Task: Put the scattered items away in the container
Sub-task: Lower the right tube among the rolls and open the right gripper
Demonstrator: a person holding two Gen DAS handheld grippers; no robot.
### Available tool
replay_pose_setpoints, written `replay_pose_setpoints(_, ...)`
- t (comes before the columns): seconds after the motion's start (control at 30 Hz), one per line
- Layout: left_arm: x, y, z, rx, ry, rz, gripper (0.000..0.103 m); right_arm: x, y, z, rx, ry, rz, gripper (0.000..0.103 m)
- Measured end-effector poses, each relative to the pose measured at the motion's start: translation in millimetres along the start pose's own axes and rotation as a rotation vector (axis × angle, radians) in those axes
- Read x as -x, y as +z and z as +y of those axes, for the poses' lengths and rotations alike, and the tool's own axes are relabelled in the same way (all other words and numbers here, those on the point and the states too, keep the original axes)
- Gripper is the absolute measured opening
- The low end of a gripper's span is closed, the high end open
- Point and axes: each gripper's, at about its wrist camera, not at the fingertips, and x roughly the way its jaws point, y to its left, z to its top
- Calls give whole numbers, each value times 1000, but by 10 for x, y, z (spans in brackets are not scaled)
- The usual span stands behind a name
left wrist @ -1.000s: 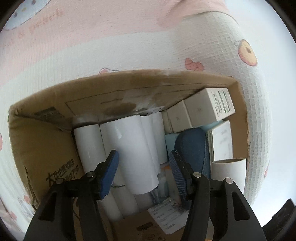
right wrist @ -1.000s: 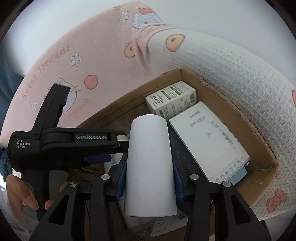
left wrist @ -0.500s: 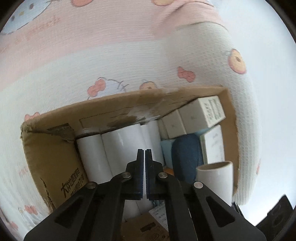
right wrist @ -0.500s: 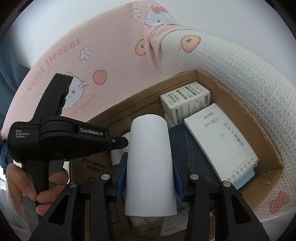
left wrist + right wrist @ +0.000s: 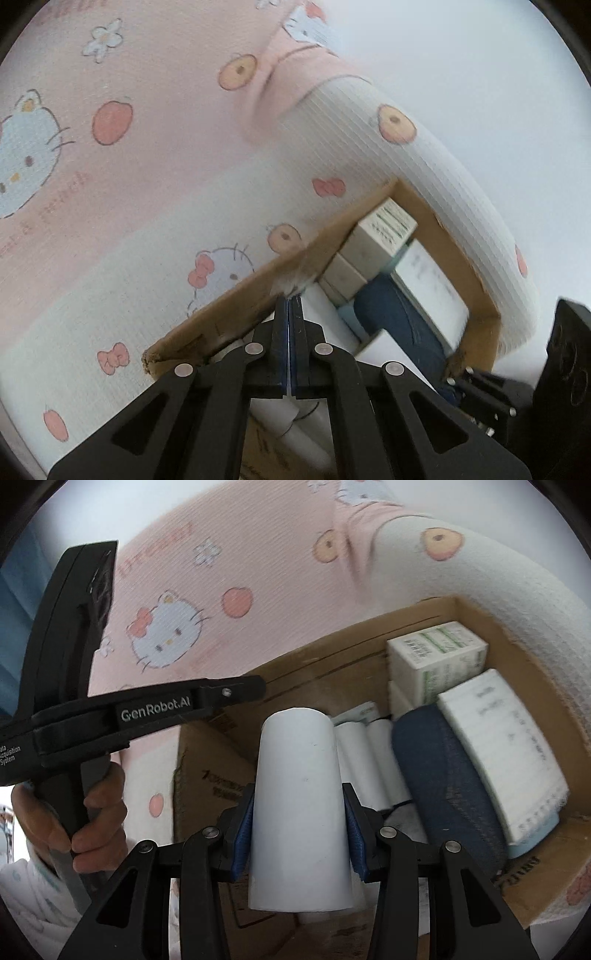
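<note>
Looking through the left wrist view first: left gripper (image 5: 288,345) has its fingers pressed flat together, nothing between them, tips hanging just above the near wall of the cardboard box (image 5: 236,306). Box runs from 6 toward 2 o'clock, sitting on the Hello Kitty blanket (image 5: 147,155). Inside show a green-print carton (image 5: 388,225) at 2 o'clock, a navy pouch (image 5: 391,317) below it, and white rolls (image 5: 321,306) just past the fingertips. The other tool's black body (image 5: 569,369) sits at 4 o'clock.

Right wrist view: right gripper (image 5: 299,830) pinches a white roll (image 5: 299,808) across its sides, blue pads (image 5: 243,830) flat on it, roll pointing to 12 o'clock over the box. Packed rolls (image 5: 365,760) lie at 1 o'clock, pouch at 3, a spiral notebook (image 5: 506,753) beyond it, carton at 1–2 o'clock. Left tool and hand (image 5: 92,812) occupy 9 o'clock.

Doing it well, as a judgement: the free gap looks to be beside the packed rolls, left of the pouch. Lower the roll parallel to its neighbours, release low, and keep the left tool outside the rim so the two don't collide.
</note>
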Motion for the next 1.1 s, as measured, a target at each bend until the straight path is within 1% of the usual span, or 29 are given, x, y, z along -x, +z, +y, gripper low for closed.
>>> replay_pose_setpoints(0.1,22,-100,23,-64,40,8,0,-106,12,70,5,19,36,41)
replay_pose_setpoints(0.13,11,-133,40,-80,43,13,0,-135,20,92,8,22,46,41)
replay_pose_setpoints(0.2,-21,-171,87,-93,16,37,0,-181,37,129,8,27,65,41)
replay_pose_setpoints(0.27,-22,-176,135,-95,12,45,0,-235,56,164,10,29,85,41)
replay_pose_setpoints(0.37,49,-138,195,-102,21,32,0,-312,91,181,20,23,115,41)
replay_pose_setpoints(0.5,183,-96,233,-140,-3,15,0,-429,148,192,22,6,146,41)
replay_pose_setpoints(0.57,199,-89,275,-131,-22,24,0,-477,180,214,26,-11,149,41)
replay_pose_setpoints(0.63,186,-88,335,-110,-56,44,0,-523,206,221,23,-20,149,41)
replay_pose_setpoints(0.73,143,-97,447,-56,-135,89,0,-605,261,207,20,-28,149,41)
replay_pose_setpoints(0.77,130,-102,477,-41,-148,101,0,-633,270,210,20,-31,153,41)
replay_pose_setpoints(0.9,150,-114,523,-48,-121,102,0,-782,311,235,32,-51,169,41)
replay_pose_setpoints(1.0,167,-116,522,-62,-133,114,0,-869,318,288,72,-93,176,41)
replay_pose_setpoints(1.1,187,-115,538,-62,-143,114,0,-911,351,291,70,-86,185,41)
